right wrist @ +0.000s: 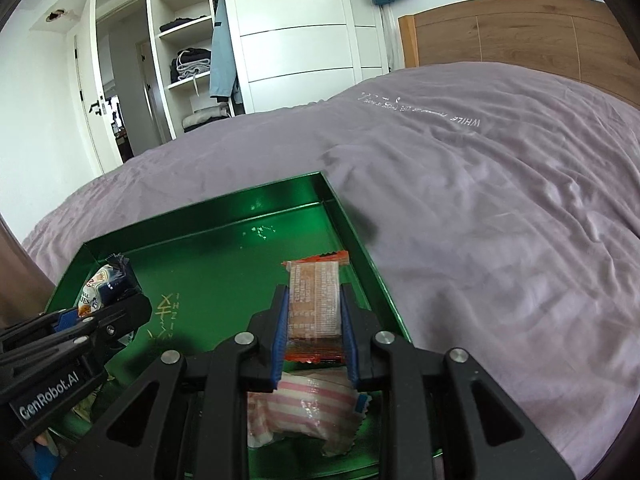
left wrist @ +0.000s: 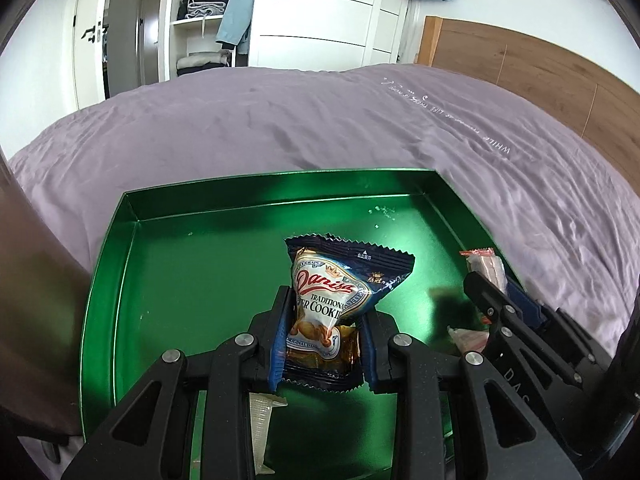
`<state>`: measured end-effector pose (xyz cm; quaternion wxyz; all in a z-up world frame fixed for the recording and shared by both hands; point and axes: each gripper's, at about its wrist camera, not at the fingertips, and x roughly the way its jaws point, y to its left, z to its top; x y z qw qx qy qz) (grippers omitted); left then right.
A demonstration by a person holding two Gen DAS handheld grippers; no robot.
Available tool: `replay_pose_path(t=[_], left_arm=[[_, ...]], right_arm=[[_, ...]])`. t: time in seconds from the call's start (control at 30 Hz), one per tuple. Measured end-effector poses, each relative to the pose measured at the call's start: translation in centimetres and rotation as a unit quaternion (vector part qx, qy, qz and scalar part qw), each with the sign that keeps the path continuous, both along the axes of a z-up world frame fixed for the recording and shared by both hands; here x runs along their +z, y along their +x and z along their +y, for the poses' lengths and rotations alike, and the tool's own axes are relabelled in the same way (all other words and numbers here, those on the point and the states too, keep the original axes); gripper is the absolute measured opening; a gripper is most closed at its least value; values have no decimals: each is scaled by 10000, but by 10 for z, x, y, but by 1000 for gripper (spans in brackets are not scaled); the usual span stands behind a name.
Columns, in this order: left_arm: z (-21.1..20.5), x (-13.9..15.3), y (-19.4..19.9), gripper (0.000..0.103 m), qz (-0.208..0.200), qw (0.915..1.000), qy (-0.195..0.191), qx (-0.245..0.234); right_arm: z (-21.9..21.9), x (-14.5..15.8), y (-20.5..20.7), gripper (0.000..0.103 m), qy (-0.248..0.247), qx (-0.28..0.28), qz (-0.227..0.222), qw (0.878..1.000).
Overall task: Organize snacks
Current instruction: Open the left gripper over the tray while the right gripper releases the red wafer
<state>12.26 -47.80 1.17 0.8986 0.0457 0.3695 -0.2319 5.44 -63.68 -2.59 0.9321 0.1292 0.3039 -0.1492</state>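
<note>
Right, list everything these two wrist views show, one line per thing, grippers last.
green tray: one, glossy green, on the bed.
cookie packet: one, navy and white, between the left gripper's pads, over the tray.
orange packet: one, orange with printed text, between the right gripper's pads.
striped packet: one, pink and white, in the tray's near right.
bedcover: one, mauve.
headboard: one, wooden.
wardrobe: one, white, folded clothes on its shelves.
left gripper: black, blue pads.
right gripper: same.
</note>
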Motion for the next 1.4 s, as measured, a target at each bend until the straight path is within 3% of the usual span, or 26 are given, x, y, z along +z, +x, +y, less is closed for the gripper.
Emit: replay_pose_path(t=[0.5, 0.63, 0.7, 0.8, 0.93, 1.07, 1.17, 1.3, 1.4], left_arm=[[-5, -13, 0, 28, -39, 9999, 82, 118], [-3, -16, 0, 40, -1, 9998, 123, 161], [-1, -15, -1, 45, -26, 9998, 93, 173], [-1, -14, -4, 58, -133, 9995, 162, 243], [2, -14, -5, 62, -171, 9991, 212, 333], [5, -10, -7, 62, -308, 9982, 214, 469], [7, -7, -14, 66, -501, 9972, 222, 518], [9, -2, -21, 69, -774, 9949, 230, 607], [12, 5, -33, 71, -1119, 9911, 201, 691]], right_arm=[[6, 2, -4, 13, -127, -31, 16, 9999], [6, 2, -3, 16, -138, -29, 26, 9999], [7, 3, -4, 27, -143, -15, 32, 9999], [8, 3, -4, 29, -160, -16, 42, 9999], [8, 2, -4, 30, -157, -15, 37, 9999], [10, 3, -4, 52, -208, 0, 20, 9998], [14, 6, -5, 54, -280, 10, -45, 9996], [21, 12, -11, 68, -464, -9, -220, 9987], [25, 20, -22, 68, -614, -79, -529, 9967]])
